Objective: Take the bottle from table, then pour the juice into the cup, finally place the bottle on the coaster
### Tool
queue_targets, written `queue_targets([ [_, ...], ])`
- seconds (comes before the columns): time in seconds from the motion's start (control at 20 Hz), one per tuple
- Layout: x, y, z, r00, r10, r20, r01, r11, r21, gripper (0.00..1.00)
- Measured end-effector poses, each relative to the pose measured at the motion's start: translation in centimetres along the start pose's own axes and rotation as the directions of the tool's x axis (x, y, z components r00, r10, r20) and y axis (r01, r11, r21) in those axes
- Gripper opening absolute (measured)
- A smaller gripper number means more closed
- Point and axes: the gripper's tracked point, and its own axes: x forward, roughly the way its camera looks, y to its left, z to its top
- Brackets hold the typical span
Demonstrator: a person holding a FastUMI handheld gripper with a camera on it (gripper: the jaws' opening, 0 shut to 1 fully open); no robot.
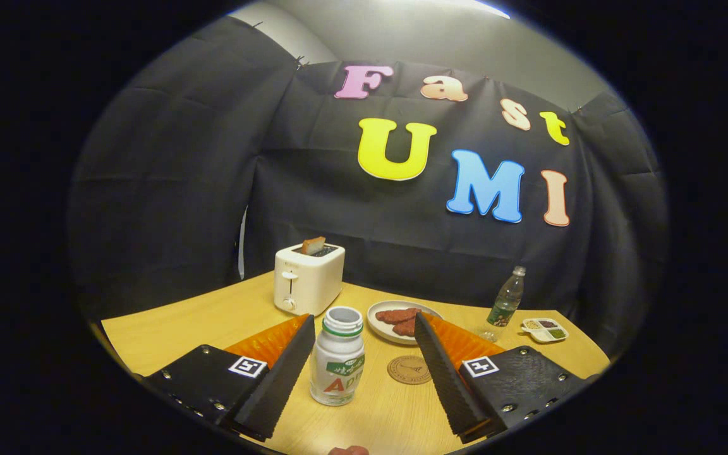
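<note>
A small white bottle (pixel 337 357) with an open mouth and a green ring at the neck stands upright on the wooden table (pixel 174 328). It sits between my two fingers, closer to the left one, and neither finger touches it. My gripper (pixel 364 328) is open wide. A round brown coaster (pixel 409 370) lies flat just right of the bottle, also between the fingers. A clear glass cup (pixel 489 333) seems to stand past the right finger at the foot of a plastic bottle, mostly hidden.
A white toaster (pixel 308 278) with a slice of bread in it stands beyond the left finger. A plate (pixel 382 309) with reddish food lies behind the white bottle. Farther right stand a clear plastic water bottle (pixel 507 300) and a small divided dish (pixel 545 328).
</note>
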Motion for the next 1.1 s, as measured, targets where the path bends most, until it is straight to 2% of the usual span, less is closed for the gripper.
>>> queue_targets([
  [0.2,2.3,1.4,-3.0,0.999,0.002,-0.032,-0.002,1.000,-0.020,0.97],
  [0.45,4.7,1.6,-4.3,0.999,-0.039,-0.036,0.038,0.999,-0.018,0.97],
  [0.65,6.3,0.8,-4.8,0.996,-0.081,-0.042,0.083,0.996,0.039,0.98],
  [0.9,7.1,0.8,-5.7,0.997,-0.053,-0.050,0.058,0.993,0.107,0.98],
  [1.05,7.1,0.7,-6.6,0.995,-0.067,-0.079,0.078,0.988,0.137,0.97],
  [1.1,7.1,0.8,-6.6,0.994,-0.069,-0.089,0.082,0.986,0.148,0.94],
])
